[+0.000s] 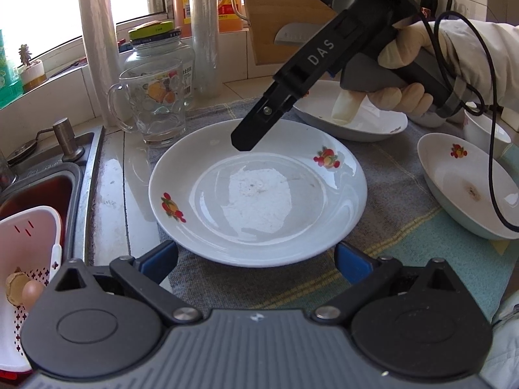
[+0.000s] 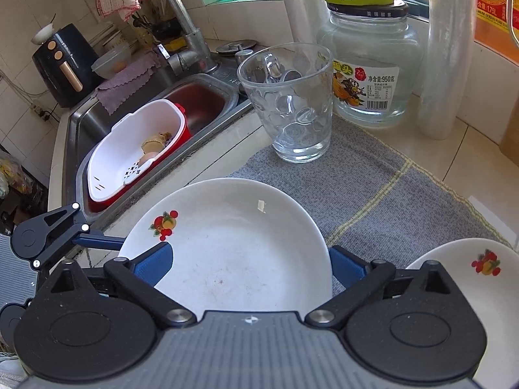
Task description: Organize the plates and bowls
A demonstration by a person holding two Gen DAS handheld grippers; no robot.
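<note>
- Nearest the left wrist camera: left hand-held gripper (image 1: 256, 259), blue pads spread wide, nothing pinched, near rim of a white plate (image 1: 258, 194) lying between them but untouched.
- Plate flat on a grey checked cloth (image 1: 389, 175) over the tabletop (image 1: 129, 162), fruit prints on its rim, dull smear in the middle.
- Right hand-held gripper (image 2: 249, 264) hovering over the same plate (image 2: 233, 243), fingers spread to either side, gripping nothing; seen from the left wrist camera as a black finger (image 1: 256, 126) slanting down above the far rim.
- Gloved right hand (image 1: 405, 74) around the black handle, cable looping down from it.
- Second white plate (image 1: 353, 120) behind, under that hand; shallow bowl (image 1: 470, 188) with a brown stain to the right, on the cloth; small white bowl (image 1: 483, 129) just beyond.
- Glass mug (image 1: 152, 103) upright at the cloth's far left corner, jar with green lid (image 1: 162, 52) just behind, two rolls of cling film (image 1: 97, 48) standing near.
- Sink (image 2: 136, 103) left of the tabletop, white strainer basket (image 2: 136, 149) inside holding an egg (image 2: 147, 157).
</note>
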